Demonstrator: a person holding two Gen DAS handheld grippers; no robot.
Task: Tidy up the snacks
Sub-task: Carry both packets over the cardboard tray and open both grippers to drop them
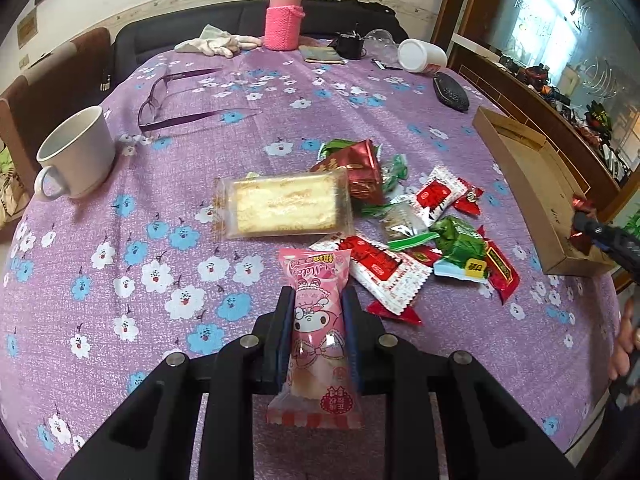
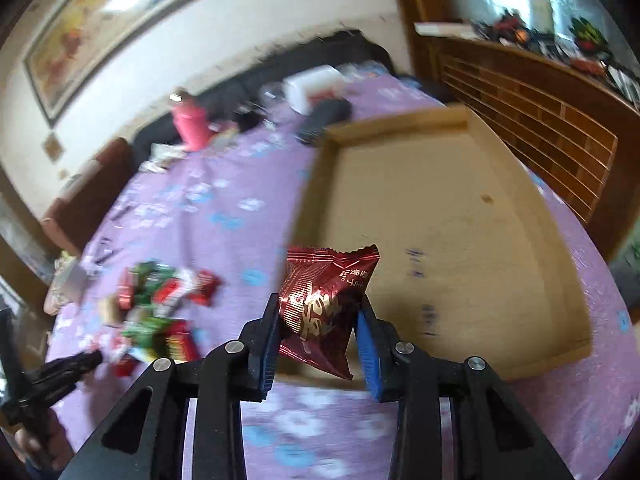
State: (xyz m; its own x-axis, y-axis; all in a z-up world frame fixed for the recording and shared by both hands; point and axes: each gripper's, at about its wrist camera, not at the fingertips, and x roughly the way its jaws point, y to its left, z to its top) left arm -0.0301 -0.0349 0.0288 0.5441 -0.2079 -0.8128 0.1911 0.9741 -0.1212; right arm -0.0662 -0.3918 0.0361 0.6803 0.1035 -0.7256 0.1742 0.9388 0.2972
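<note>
Pink wrapper fills my left claw (image 1: 318,332), clamped on the pink snack packet (image 1: 316,332) above the tabletop (image 1: 120,240), near the snack pile (image 1: 400,220). My right claw (image 2: 318,334) grips a dark red foil packet (image 2: 324,300) at the near edge of the cardboard tray (image 2: 460,220).

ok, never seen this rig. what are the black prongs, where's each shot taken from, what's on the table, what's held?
No robot: a person holds a two-finger gripper in each hand, each with a fisheye camera looking along its jaws. The left-wrist view shows the left gripper shut on a pink snack. The right-wrist view shows the right gripper shut on a red snack, by the cardboard tray. On the purple tablecloth lie a snack pile, a wrapped cake, a mug, glasses and a pink bottle.
</note>
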